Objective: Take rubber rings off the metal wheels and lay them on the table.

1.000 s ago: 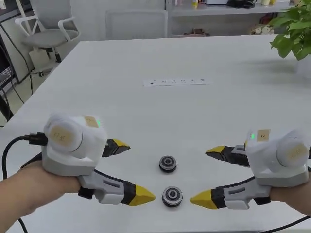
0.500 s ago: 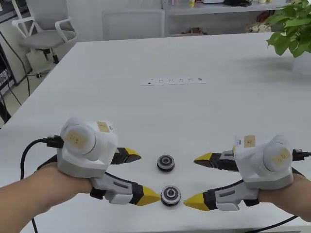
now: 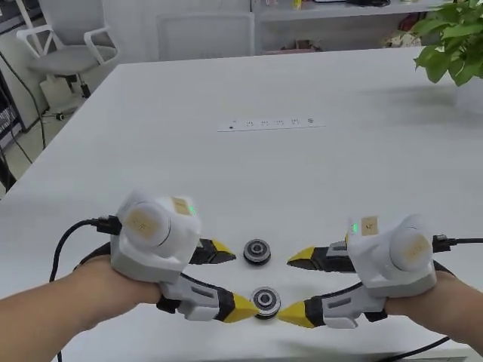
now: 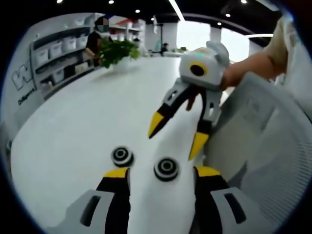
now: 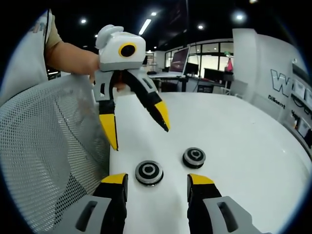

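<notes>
Two small metal wheels with black rubber rings lie flat on the white table. The near wheel sits just ahead of the gap between both grippers' yellow tips. The far wheel lies a little beyond it. My left gripper comes in from the left and is open and empty. My right gripper faces it from the right, also open and empty. Neither touches a wheel.
A socket strip is set into the table's middle. A green plant stands at the far right and an office chair beyond the far left corner. A black cable trails from the left gripper. The table's front edge is close below the grippers.
Both grippers have closed in on the wheels from either side, so their lower tips now flank the near wheel. The wheels have not moved on the table.
</notes>
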The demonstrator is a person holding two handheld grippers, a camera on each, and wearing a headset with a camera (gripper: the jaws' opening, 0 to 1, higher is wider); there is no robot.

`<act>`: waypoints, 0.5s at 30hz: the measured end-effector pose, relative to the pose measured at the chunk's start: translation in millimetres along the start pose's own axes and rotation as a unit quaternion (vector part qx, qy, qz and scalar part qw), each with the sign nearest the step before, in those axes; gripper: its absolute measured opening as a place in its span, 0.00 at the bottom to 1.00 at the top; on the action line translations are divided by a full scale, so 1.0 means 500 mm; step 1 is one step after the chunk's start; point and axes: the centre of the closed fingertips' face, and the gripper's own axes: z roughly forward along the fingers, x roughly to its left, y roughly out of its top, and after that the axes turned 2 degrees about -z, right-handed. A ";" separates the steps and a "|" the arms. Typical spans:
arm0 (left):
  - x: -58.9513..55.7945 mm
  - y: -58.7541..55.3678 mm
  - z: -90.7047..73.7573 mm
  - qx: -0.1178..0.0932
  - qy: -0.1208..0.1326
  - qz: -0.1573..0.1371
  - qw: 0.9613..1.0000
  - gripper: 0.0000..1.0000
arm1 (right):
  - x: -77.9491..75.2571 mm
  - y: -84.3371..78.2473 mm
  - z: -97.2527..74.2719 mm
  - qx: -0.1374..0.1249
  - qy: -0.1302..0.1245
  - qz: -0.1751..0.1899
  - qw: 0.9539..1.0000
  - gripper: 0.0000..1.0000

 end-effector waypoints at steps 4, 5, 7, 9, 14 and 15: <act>-0.005 -0.007 0.014 0.007 -0.009 0.004 1.000 0.49 | 0.003 -0.006 0.008 0.002 0.005 -0.002 1.000 0.44; -0.006 -0.009 0.019 0.010 -0.012 0.006 1.000 0.47 | 0.004 -0.008 0.010 0.003 0.008 -0.002 1.000 0.43; -0.006 -0.014 0.025 0.015 -0.014 0.008 1.000 0.46 | 0.006 -0.011 0.012 0.005 0.012 -0.001 1.000 0.42; -0.007 -0.016 0.029 0.017 -0.016 0.006 1.000 0.44 | 0.010 -0.012 0.015 0.005 0.015 0.000 1.000 0.41; -0.013 -0.017 0.038 0.019 -0.026 0.004 0.999 0.40 | 0.013 -0.017 0.020 0.006 0.021 0.002 1.000 0.38; -0.015 -0.017 0.041 0.021 -0.028 0.006 0.999 0.39 | 0.013 -0.018 0.021 0.006 0.021 0.003 1.000 0.38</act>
